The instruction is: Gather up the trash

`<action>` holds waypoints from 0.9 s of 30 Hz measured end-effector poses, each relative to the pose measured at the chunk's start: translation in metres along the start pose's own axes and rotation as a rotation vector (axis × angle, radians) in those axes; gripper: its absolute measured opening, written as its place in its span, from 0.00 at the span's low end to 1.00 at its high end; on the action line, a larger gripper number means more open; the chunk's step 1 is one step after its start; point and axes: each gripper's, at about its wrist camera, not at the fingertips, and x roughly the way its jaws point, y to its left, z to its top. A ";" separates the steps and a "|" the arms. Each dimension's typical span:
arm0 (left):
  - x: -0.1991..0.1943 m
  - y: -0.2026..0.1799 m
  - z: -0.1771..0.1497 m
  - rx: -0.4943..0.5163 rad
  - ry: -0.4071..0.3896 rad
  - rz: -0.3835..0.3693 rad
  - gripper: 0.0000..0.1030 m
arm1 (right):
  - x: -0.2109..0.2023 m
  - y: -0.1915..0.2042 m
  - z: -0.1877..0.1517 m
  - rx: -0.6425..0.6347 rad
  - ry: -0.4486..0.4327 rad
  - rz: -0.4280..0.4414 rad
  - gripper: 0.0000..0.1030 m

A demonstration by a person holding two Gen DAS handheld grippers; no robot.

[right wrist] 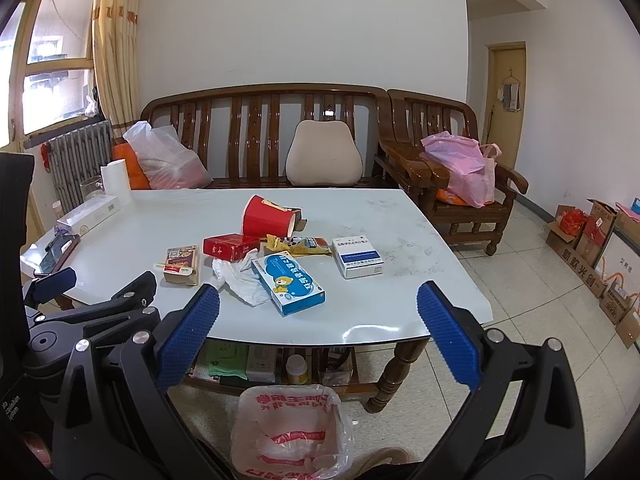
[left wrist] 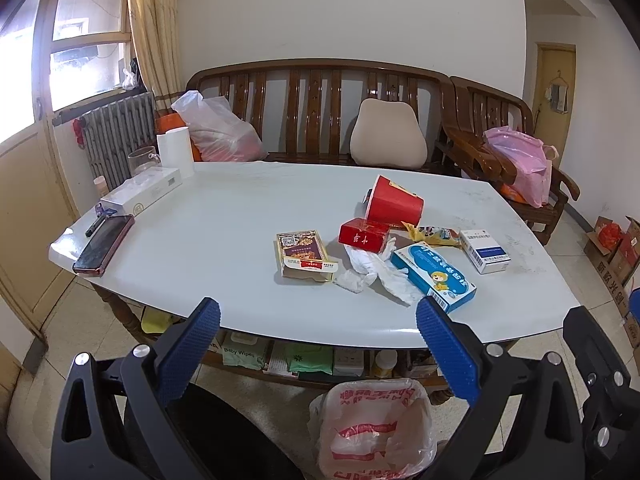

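White table: the landmark; every piece of trash lies on its top.
Bin bag: on the floor at the table's near edge, mouth open, below and between both grippers.
Red cup: tipped on its side, farthest back on the table.
Blue carton: nearest the table's front edge, long axis slanting back and left, straight ahead of the right gripper.
Crumpled tissue: touching the carton's left side.
Left gripper: jaws wide, empty, off the table's front edge.
Right gripper: wide, empty, likely the handier one for the carton.
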 end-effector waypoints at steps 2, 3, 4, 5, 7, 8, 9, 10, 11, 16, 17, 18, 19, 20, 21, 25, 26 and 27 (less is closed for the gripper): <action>0.001 -0.001 0.000 0.001 -0.003 0.003 0.94 | 0.000 0.000 0.001 0.000 0.001 0.001 0.94; 0.001 -0.001 0.000 0.003 -0.006 0.005 0.94 | 0.000 0.001 0.001 0.000 0.001 0.001 0.94; 0.000 -0.001 0.000 0.003 -0.007 0.005 0.94 | 0.000 0.001 0.001 0.000 0.001 0.001 0.94; 0.000 0.000 0.000 0.002 -0.011 0.005 0.94 | 0.000 0.001 0.001 0.000 0.001 0.002 0.94; 0.000 0.001 -0.001 0.000 -0.015 0.007 0.94 | 0.000 0.002 0.001 -0.001 0.000 0.001 0.94; 0.000 0.001 -0.001 -0.001 -0.013 0.007 0.94 | 0.000 0.002 0.001 -0.001 -0.001 0.000 0.94; 0.000 0.001 -0.001 -0.001 -0.011 0.006 0.94 | 0.000 0.001 0.001 -0.001 -0.001 0.000 0.94; 0.000 0.001 -0.001 0.000 -0.010 0.005 0.94 | 0.000 0.001 0.001 -0.001 0.000 0.001 0.94; 0.000 0.001 -0.001 0.000 -0.009 0.006 0.94 | 0.000 0.001 0.001 -0.001 0.000 0.000 0.94; 0.000 0.000 -0.002 0.004 -0.007 0.010 0.94 | -0.001 0.001 0.000 0.000 0.000 0.001 0.94; 0.000 0.000 -0.002 0.004 -0.007 0.010 0.94 | -0.001 0.001 0.000 -0.001 0.000 0.000 0.94; 0.000 0.000 -0.002 0.004 -0.007 0.010 0.94 | -0.001 0.001 0.000 -0.001 -0.001 0.000 0.94; 0.000 0.001 -0.001 0.003 -0.007 0.010 0.94 | -0.001 0.001 0.000 -0.001 -0.001 0.000 0.94; 0.000 0.001 -0.001 0.003 -0.007 0.009 0.94 | -0.001 0.001 0.000 -0.001 0.000 0.001 0.94; 0.000 0.000 -0.001 0.003 -0.005 0.009 0.94 | -0.001 0.002 0.000 -0.002 0.000 0.000 0.94; 0.000 0.000 -0.001 0.004 -0.004 0.012 0.94 | 0.000 0.002 0.000 -0.003 0.000 -0.001 0.94; 0.000 0.000 -0.001 0.005 -0.004 0.012 0.94 | -0.002 0.001 0.000 -0.003 -0.001 -0.002 0.94; -0.001 0.001 -0.001 0.006 -0.003 0.012 0.94 | -0.002 0.002 0.000 -0.003 0.000 -0.003 0.94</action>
